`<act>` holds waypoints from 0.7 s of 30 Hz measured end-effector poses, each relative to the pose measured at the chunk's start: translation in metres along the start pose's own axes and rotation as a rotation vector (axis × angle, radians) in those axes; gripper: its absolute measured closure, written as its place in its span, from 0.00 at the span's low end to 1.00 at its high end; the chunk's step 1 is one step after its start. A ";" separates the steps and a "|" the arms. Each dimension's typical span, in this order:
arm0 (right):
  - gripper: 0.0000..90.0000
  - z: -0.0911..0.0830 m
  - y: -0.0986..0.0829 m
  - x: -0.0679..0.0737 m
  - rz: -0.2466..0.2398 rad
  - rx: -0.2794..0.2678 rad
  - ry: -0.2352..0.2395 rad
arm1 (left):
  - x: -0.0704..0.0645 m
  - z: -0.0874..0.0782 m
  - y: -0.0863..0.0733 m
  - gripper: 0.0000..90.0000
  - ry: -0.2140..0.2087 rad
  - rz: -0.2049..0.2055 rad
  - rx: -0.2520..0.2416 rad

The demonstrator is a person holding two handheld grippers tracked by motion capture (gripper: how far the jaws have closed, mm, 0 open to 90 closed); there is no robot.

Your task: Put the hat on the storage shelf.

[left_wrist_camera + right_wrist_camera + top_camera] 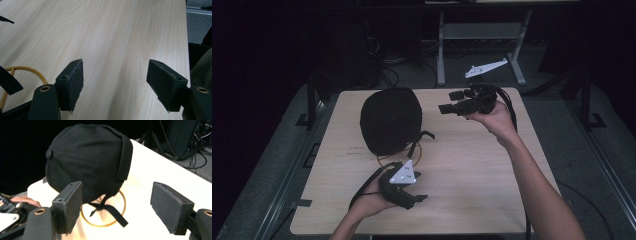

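left gripper (418, 187) spread wide, empty, at 6 o'clock | right gripper (451, 101) spread wide, empty, at 1 o'clock | black cap (390, 120) on gold ring stand (103, 216), 11 o'clock | likely soft, light; pinch strap (110, 211) or rim

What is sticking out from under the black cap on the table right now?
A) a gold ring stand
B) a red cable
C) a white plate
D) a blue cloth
A: in the right gripper view a thin gold ring stand curves out on the table below the black cap, with the cap's strap lying across it.
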State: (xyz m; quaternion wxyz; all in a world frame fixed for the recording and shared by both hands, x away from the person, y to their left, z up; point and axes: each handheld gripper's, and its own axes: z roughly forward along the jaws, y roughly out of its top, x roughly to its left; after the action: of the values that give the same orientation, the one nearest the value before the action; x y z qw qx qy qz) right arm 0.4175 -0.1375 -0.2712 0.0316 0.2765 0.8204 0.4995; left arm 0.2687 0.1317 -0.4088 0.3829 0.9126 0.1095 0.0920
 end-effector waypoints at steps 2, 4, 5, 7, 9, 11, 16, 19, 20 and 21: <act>0.27 -0.001 -0.005 -0.002 0.004 0.000 -0.005 | 0.000 0.000 0.000 0.33 0.000 -0.001 0.002; 0.26 -0.003 -0.011 -0.004 0.016 0.003 -0.005 | 0.000 0.000 -0.001 0.33 0.000 -0.006 -0.001; 0.26 -0.003 -0.011 -0.004 0.016 0.003 -0.005 | 0.000 0.000 -0.001 0.33 0.000 -0.006 -0.001; 0.26 -0.004 -0.017 -0.005 0.027 0.003 -0.007 | 0.000 0.000 -0.001 0.33 0.000 -0.004 0.002; 0.25 -0.005 -0.019 -0.006 0.030 0.003 -0.009 | 0.001 0.000 -0.001 0.33 0.000 -0.001 0.005; 0.25 -0.006 -0.023 -0.007 0.035 0.004 -0.013 | 0.001 0.000 -0.001 0.33 0.000 0.001 0.008; 0.24 -0.010 -0.030 -0.010 0.049 -0.001 -0.012 | 0.002 0.000 -0.002 0.32 0.001 -0.006 0.003; 0.24 -0.012 -0.033 -0.011 0.053 0.001 -0.014 | 0.002 0.000 -0.002 0.32 0.002 -0.008 0.002; 0.23 -0.014 -0.036 -0.012 0.059 0.001 -0.018 | 0.003 -0.001 -0.002 0.32 0.001 -0.004 0.011; 0.23 -0.014 -0.036 -0.012 0.059 0.001 -0.018 | 0.003 -0.001 -0.002 0.32 0.001 -0.004 0.011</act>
State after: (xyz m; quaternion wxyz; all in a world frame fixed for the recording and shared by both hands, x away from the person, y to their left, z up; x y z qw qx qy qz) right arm 0.4082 -0.1674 -0.2971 0.0242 0.3053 0.8118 0.4972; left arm 0.2707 0.1342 -0.4098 0.3782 0.9143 0.1123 0.0911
